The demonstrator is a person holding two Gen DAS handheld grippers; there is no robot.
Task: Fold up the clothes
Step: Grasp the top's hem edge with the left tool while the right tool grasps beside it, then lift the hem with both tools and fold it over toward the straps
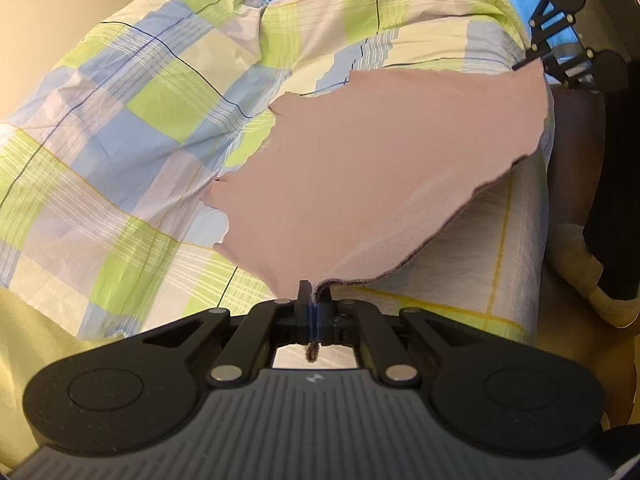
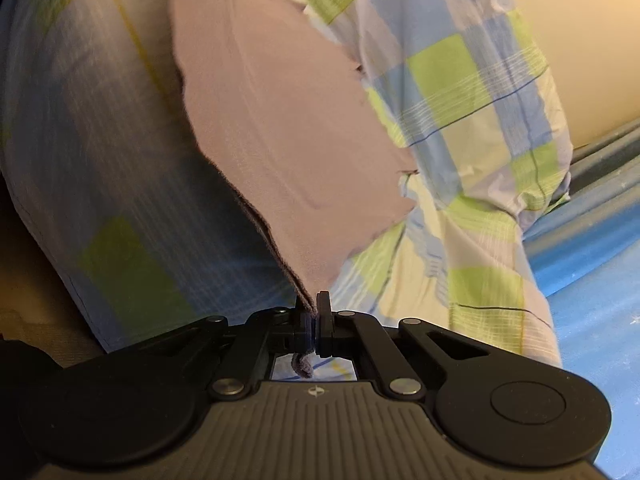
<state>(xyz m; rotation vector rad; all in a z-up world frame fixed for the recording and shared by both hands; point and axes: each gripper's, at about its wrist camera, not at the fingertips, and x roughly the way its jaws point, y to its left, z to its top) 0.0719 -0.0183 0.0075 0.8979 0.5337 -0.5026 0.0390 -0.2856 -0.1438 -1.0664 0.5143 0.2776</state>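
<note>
With the left hand-held gripper (image 1: 313,302) and right hand-held gripper (image 2: 315,314) each clamped on a corner of the pink cloth (image 1: 360,168), stretched between them above the plaid bedsheet (image 1: 120,120), the fold is mid-carry; next, probably, bringing the held edge onto the far edge ahead

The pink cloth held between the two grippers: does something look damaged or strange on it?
Yes. The pink cloth has a ragged, notched far edge, as if torn or roughly cut. The left gripper and right gripper each pinch a corner above the checked bedding.
</note>
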